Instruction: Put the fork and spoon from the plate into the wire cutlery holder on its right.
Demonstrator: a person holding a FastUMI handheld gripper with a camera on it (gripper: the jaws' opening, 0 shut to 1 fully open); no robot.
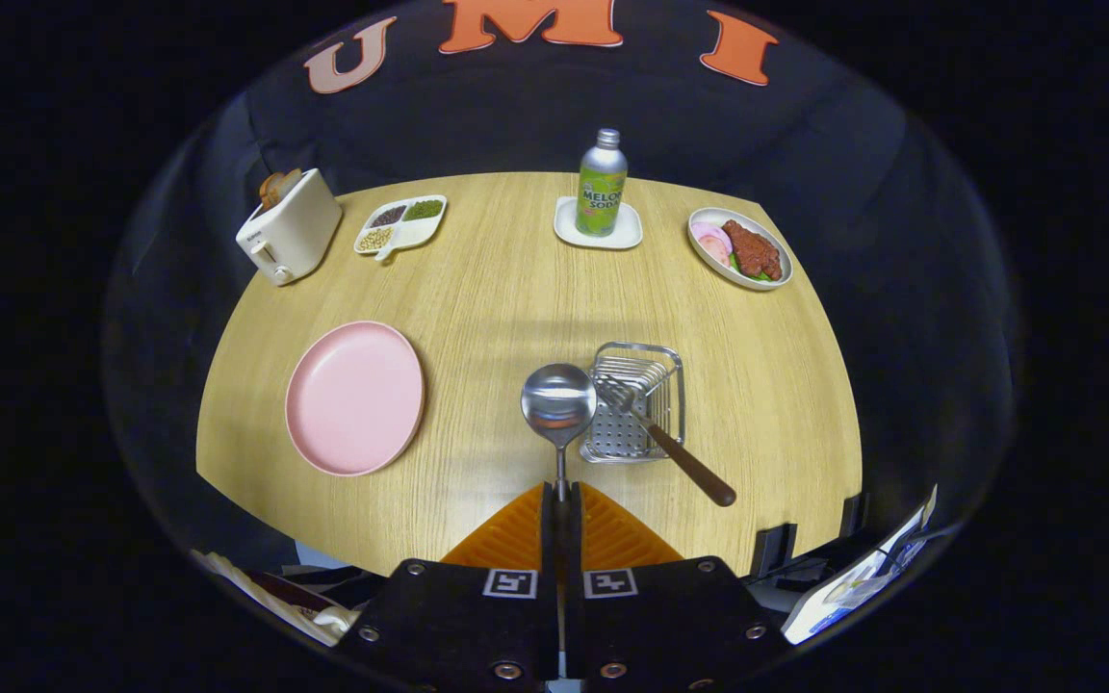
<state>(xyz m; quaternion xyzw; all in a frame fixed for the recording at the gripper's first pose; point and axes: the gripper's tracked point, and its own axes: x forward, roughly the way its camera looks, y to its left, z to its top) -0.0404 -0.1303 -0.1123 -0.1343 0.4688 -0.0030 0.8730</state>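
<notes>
1. Hand-held gripper [561, 500]: the orange fingers [516, 539] are closed together, with only a thin slit between them, clamping the thin metal handle of the spoon [558, 402].
2. Spoon: the bowl points away from the fingers, concave side up, and appears to be held above the desk [516, 289]. The bowl sits just beside the left edge of the holder [634, 399]; I cannot tell whether they touch.
3. Fork [660, 433]: it is already in the holder, tines down inside the basket, lying tilted. Its brown handle sticks out over the near right rim toward the gripper side.
4. Holder: a wire basket with a perforated base, standing on the desk just ahead of the fingers and slightly to their right.
5. Plate [355, 397]: pink, bare of cutlery, well to the left of the holder.
6. Far side of the desk, left to right: toaster [288, 227] with bread, divided dish [401, 224] of beans, soda bottle [602, 185] on a white coaster [599, 231], and a food plate [739, 248].
</notes>
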